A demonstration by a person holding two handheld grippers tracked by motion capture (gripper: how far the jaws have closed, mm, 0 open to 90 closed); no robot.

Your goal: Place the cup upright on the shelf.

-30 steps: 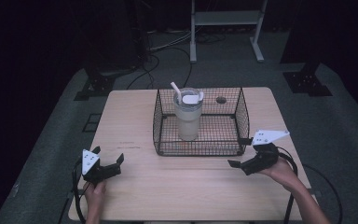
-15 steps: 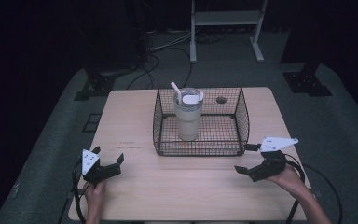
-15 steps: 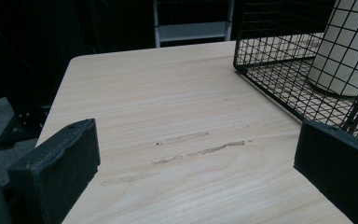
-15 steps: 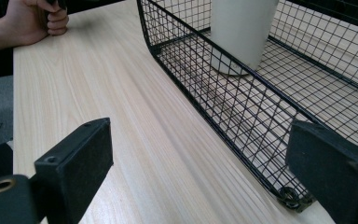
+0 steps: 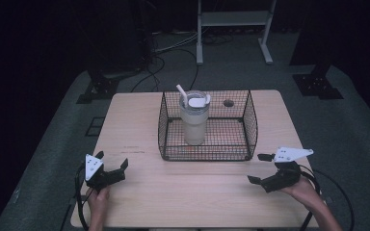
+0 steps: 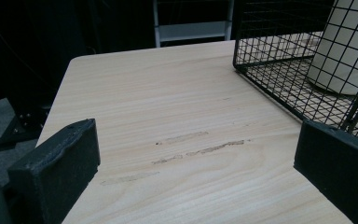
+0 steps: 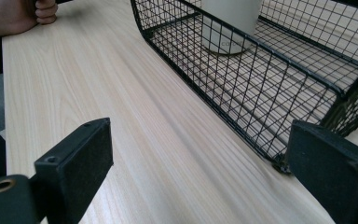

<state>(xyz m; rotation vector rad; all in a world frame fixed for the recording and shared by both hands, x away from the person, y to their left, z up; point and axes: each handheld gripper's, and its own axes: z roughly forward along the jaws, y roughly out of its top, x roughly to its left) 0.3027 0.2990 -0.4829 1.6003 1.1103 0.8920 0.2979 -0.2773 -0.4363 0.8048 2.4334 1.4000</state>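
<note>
A black wire basket (image 5: pixel 204 157) stands at the middle of the wooden table (image 5: pixel 135 125). Inside it, a cream tumbler (image 5: pixel 194 122) with a lid and straw stands upright. My left gripper (image 5: pixel 112 160) rests at the front left, open and holding nothing, pointing toward the basket. At the front right, my right gripper (image 5: pixel 256 168) is open and bare, just off the basket's front right corner. The left gripper view shows the basket (image 6: pixel 279 93) and tumbler (image 6: pixel 345 51) ahead to the right of my open left gripper (image 6: pixel 198 154). In the right gripper view the basket (image 7: pixel 242 88) runs just past my open right gripper (image 7: pixel 200 158).
A round hole (image 5: pixel 229 103) lies in the tabletop behind the basket. The person's left hand (image 7: pixel 16 16) appears at the far end of the right gripper view. A white frame (image 5: pixel 233 29) and cables (image 5: pixel 168 53) are on the floor beyond the table.
My right gripper has moved right and toward the front edge, away from the basket's corner. The left gripper, basket and tumbler have stayed put.
</note>
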